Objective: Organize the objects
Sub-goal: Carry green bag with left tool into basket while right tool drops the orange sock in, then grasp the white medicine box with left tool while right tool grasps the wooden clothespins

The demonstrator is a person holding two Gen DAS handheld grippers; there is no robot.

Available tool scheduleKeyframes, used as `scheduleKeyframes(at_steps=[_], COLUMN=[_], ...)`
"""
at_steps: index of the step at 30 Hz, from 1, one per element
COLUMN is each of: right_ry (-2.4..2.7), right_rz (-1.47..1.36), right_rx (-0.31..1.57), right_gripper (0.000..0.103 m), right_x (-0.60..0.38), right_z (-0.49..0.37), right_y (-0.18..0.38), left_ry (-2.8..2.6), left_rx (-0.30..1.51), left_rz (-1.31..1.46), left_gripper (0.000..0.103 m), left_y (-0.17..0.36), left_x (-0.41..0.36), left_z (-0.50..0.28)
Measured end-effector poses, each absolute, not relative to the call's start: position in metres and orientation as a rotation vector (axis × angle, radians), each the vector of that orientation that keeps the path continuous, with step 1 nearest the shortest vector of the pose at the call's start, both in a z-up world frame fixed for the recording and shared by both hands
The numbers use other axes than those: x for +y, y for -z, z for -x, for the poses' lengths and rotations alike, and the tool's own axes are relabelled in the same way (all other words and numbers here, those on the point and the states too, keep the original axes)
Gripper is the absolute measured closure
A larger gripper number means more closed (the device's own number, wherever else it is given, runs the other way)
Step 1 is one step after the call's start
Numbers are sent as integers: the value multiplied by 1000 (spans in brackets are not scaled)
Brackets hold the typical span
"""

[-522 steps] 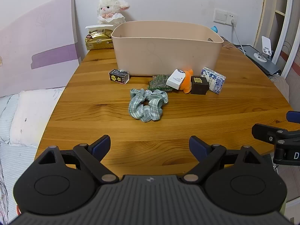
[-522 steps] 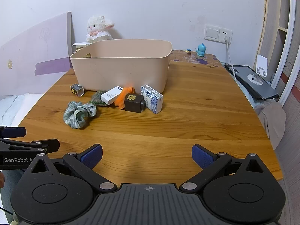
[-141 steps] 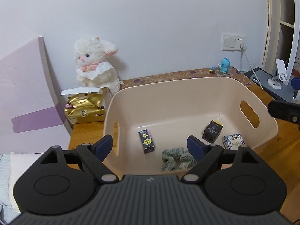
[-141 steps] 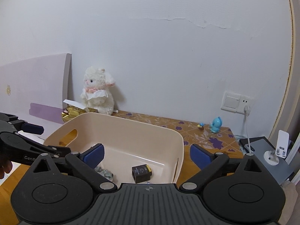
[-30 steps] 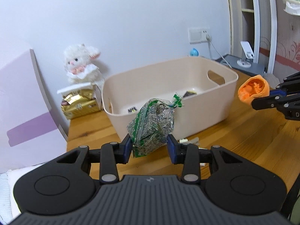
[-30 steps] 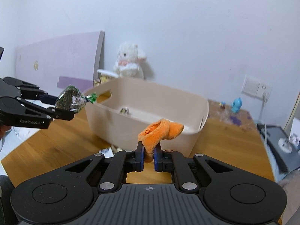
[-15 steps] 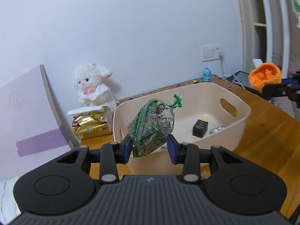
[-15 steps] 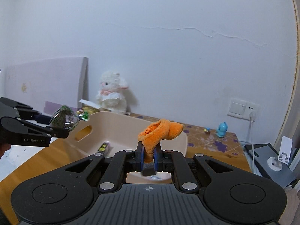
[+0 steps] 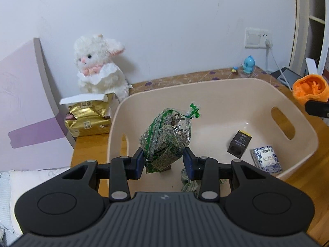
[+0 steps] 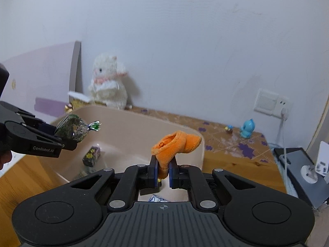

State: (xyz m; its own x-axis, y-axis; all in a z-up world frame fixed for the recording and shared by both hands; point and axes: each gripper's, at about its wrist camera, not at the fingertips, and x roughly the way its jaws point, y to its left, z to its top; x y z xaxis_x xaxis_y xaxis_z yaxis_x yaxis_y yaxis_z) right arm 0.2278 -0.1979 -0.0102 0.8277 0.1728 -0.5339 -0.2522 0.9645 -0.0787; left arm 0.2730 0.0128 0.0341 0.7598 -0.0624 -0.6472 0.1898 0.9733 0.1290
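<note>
one seed bag [image 9: 166, 138], one orange sock [image 10: 174, 146], one bin [image 9: 218, 94]

A home bedroom is showing here: a white plush lamb [image 9: 98, 65] is sitting against the wall on a wooden table [image 9: 90, 144], a pale purple headboard [image 9: 24, 107] is standing beside it with bedding [image 9: 12, 187] lying below, and a wall socket [image 9: 258, 38] is feeding a plugged-in cable.
</note>
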Motion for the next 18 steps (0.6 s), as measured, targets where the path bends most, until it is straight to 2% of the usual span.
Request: scheduleKeyframes(at_steps=[5, 7, 9, 10, 11, 12, 14, 18], right_ry=[-230, -224, -217, -212, -206, -197, -185, -184], right_rz=[154, 147, 143, 143, 143, 138, 124, 98], right_rx=[605, 608, 594, 588, 580, 571, 548, 514], right_gripper=[92, 82, 66, 63, 56, 47, 36, 19], right_x=[-192, -193, -194, -195, -195, -196, -198, -200], right_z=[-243, -243, -239, -237, -234, -231, -224, -209], right_y=[25, 26, 25, 24, 22, 20, 13, 0], left_ry=[151, 154, 155, 156, 158, 161, 159, 150], left_rx=[752, 761, 768, 770, 769, 766, 747, 690], left_rz=[-229, -239, -240, -240, -240, -240, -240, -268], left_gripper=[60, 60, 58, 56, 53, 45, 29, 15], left_y=[-13, -7, -3, -2, -2, -3, -7, -19], left_x=[5, 3, 3, 2, 2, 2, 2, -2], left_z=[-291, -293, -294, -294, -293, -292, -288, -275])
